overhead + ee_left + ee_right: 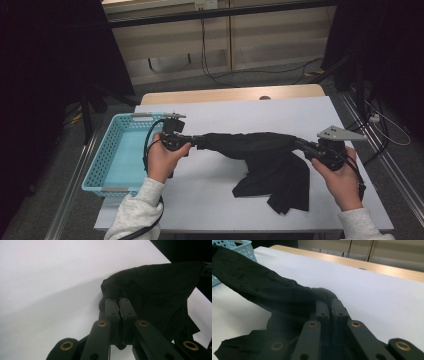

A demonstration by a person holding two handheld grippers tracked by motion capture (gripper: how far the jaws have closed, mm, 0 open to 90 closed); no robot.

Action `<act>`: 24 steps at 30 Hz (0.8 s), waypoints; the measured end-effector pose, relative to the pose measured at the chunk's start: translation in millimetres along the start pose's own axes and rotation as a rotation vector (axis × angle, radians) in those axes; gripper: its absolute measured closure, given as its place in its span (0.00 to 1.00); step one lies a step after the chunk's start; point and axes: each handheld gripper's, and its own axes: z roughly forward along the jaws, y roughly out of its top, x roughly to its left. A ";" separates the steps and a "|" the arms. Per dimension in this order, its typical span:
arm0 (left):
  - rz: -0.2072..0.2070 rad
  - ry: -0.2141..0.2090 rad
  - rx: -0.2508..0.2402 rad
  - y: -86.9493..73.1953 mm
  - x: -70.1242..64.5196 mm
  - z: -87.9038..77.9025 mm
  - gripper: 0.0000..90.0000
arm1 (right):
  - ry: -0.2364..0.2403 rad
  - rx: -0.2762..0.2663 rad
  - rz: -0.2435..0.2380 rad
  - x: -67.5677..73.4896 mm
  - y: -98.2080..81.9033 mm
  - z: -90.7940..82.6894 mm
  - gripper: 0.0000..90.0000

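Cloth: your black fabric garment (260,150), soft and crumpled, is stretched between your two tools above the white counter (225,112); in the high view its upper edge runs as a bunched band from left to right.
Cloth hang: the bulk droops from the right half of the band and its lower folds (280,192) lie on the counter near the front edge.
Left tool: your left tool (196,141) has its jaws pressed together, pinching the left end of the cloth; in the left gripper view (119,302) the fabric bulges just past the jaw tips.
Right tool: your right tool (300,145) is likewise pressed together on the right end of the cloth; in the right gripper view (331,302) the fabric wraps over the tips and trails off to the upper left.
Hands: your left hand (162,157) and right hand (342,177) each grip a tool body, both sleeves light grey, well apart across the counter.
Plate: grey three-cornered plate (340,133) sits on top of your right tool.
Basket: light blue perforated plastic basket (107,150) stands at the counter's left edge, just beside your left hand; the cloth is outside it.
Counter: white top, with a bare wooden strip (230,94) along the far edge.
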 end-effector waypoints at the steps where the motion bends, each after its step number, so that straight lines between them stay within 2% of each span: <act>1: -0.002 -0.004 0.008 -0.6 0.6 1.7 0.97 | -0.001 0.002 0.000 -1.2 -1.0 0.5 0.96; 5: -0.015 -0.004 0.015 0.6 4.0 6.6 0.97 | 0.000 0.002 0.025 -8.7 -1.9 3.7 0.96; 9: -0.036 -0.003 0.026 8.6 13.5 11.7 0.97 | 0.011 0.025 0.037 -14.0 3.8 13.1 0.96; 11: -0.062 -0.004 0.036 17.1 22.9 17.7 0.97 | 0.011 0.048 0.037 -17.2 9.3 21.9 0.96; 13: -0.070 0.006 0.041 30.2 30.7 21.9 0.97 | 0.021 0.082 0.040 -22.5 19.2 36.7 0.96; 14: -0.083 0.011 0.012 41.2 35.2 23.5 0.97 | 0.020 0.091 0.028 -26.1 28.5 47.1 0.97; 15: -0.095 0.021 -0.038 53.9 40.4 24.9 0.97 | -0.014 0.080 0.021 -31.1 41.2 58.1 0.97; 16: -0.088 0.044 -0.103 65.5 45.4 27.3 0.97 | -0.047 0.034 0.065 -38.7 54.7 69.6 0.96; 17: -0.086 0.079 -0.174 75.7 50.4 32.9 0.96 | -0.072 -0.028 0.127 -46.6 67.1 80.9 0.88; 18: -0.116 0.096 -0.189 79.5 54.4 38.4 0.90 | -0.143 -0.081 0.154 -51.1 78.7 93.0 0.64; 19: -0.135 0.115 -0.192 79.8 56.5 44.3 0.68 | -0.177 -0.059 0.177 -51.2 83.7 100.4 0.52; 20: -0.125 0.127 -0.185 78.3 56.5 48.0 0.50 | -0.172 -0.032 0.180 -49.6 84.3 105.0 0.51; 21: -0.102 0.127 -0.155 72.7 56.3 53.0 0.44 | -0.162 -0.024 0.173 -47.2 82.5 106.5 0.48; 23: -0.090 0.103 -0.113 60.4 55.2 60.3 0.37 | -0.147 0.004 0.136 -41.7 70.9 104.1 0.39; 24: -0.079 0.099 -0.101 55.3 54.2 62.9 0.34 | -0.145 0.029 0.096 -39.6 60.9 99.5 0.38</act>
